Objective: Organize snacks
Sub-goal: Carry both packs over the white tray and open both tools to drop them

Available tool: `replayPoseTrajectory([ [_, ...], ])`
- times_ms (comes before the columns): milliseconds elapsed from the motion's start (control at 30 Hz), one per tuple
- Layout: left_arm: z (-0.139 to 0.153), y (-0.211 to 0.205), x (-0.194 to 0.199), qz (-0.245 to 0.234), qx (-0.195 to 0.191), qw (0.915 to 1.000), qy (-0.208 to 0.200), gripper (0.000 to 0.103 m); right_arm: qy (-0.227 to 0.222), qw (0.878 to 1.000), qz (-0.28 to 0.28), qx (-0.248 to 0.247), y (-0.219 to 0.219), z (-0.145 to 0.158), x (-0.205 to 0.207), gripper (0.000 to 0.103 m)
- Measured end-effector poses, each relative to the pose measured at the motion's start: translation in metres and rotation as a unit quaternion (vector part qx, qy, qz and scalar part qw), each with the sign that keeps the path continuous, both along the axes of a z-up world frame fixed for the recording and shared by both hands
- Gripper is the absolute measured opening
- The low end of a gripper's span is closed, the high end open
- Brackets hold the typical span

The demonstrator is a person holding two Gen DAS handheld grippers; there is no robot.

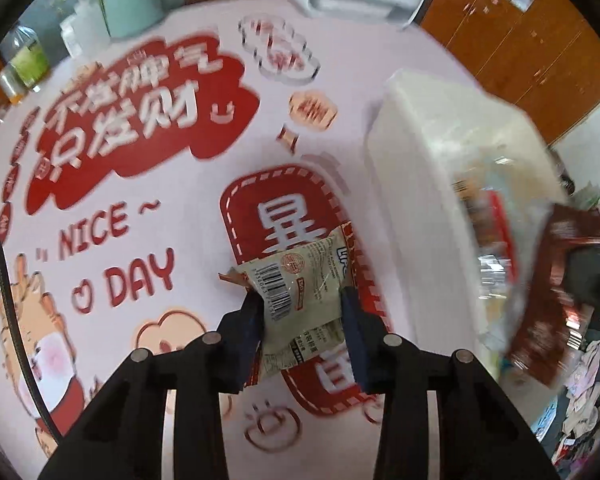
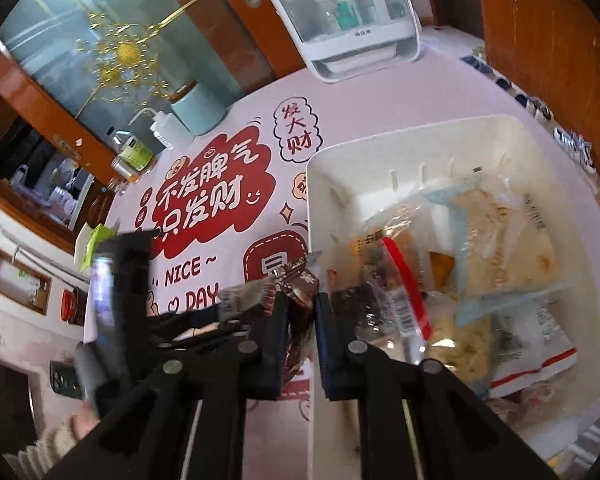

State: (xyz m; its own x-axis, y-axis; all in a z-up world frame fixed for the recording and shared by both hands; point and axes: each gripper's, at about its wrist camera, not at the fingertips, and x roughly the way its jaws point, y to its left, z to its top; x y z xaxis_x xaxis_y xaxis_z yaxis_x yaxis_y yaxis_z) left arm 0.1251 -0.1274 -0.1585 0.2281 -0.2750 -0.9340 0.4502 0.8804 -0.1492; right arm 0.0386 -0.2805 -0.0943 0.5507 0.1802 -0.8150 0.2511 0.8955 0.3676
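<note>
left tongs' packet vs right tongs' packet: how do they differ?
The pale green packet in the left tongs is flat with a barcode; the brown wrapper in the right tongs is dark, glossy and crumpled. The green one hangs over the printed mat; the brown one sits at the white bin rim. Both are pinched, neither binned.

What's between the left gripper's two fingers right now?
A pale green snack packet with a barcode, pinched in the left gripper above the printed tablecloth, as the left wrist view shows.
</note>
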Motion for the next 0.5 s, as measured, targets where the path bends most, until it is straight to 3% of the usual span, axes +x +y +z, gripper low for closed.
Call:
replayPoseTrajectory([
  [267,0.11,-0.024,-0.047,-0.025,-0.062,0.9946,-0.079,0.037,-0.035,0.999,0.015,-0.013,-0.04,0.031,-0.038,0.012],
  [500,0.163,-0.081,-0.075,-0.052,-0.074,0.9852,-0.145,0.038,-0.053,0.998,0.021,-0.033,-0.077,0.053,-0.066,0.013],
])
